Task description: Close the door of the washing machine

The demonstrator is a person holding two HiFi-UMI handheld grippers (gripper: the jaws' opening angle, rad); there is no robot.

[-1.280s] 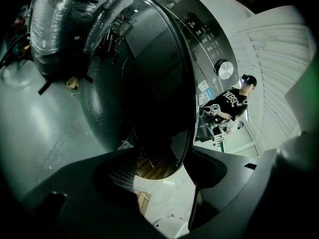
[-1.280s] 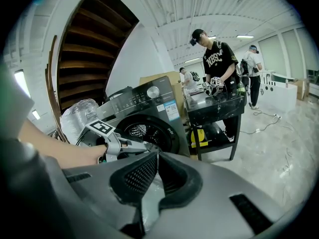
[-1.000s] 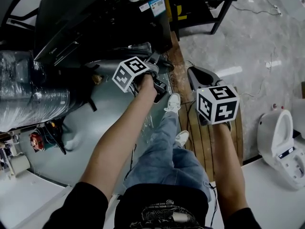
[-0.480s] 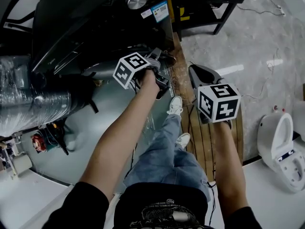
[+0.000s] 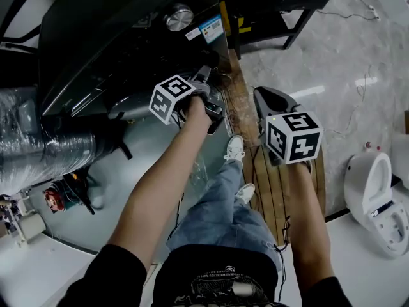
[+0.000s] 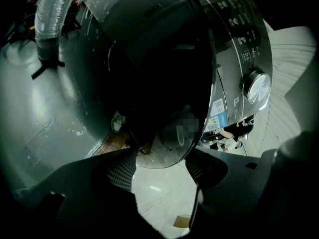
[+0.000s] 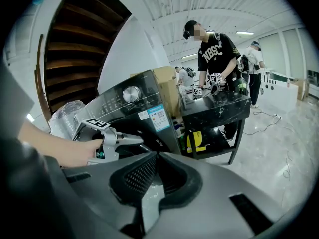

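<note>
Head view, from the left: a foil-wrapped duct (image 5: 45,149) lies beside the dark washing machine (image 5: 108,37), whose dial (image 5: 179,16) sits on the sloped panel. The round door (image 5: 128,104) appears swung out from the machine's front, not yet shut. The left tongs (image 5: 206,80) point straight at that door, which reads as a set-up for nudging it closed rather than gripping it. The left forearm (image 5: 166,184) is stretched well forward, with the hand wrapped round the handle under the marker cube. Left gripper view bears this out: the door's dark glass fills the frame and its lower rim lies just past the tips. The tongs stand released, pads wide apart with nothing clamped between them; whether a tip touches the rim I cannot tell. Further right, the right tongs (image 5: 267,100) are clenched on nothing, their tips meeting in the right gripper view. They hover over the wooden planks (image 5: 271,178), well apart from the door, likely parked out of the way since one arm seems enough for the swing. The right forearm is held straight ahead and lower, close to the body. A white toilet (image 5: 377,190) stands at the far right.
</note>
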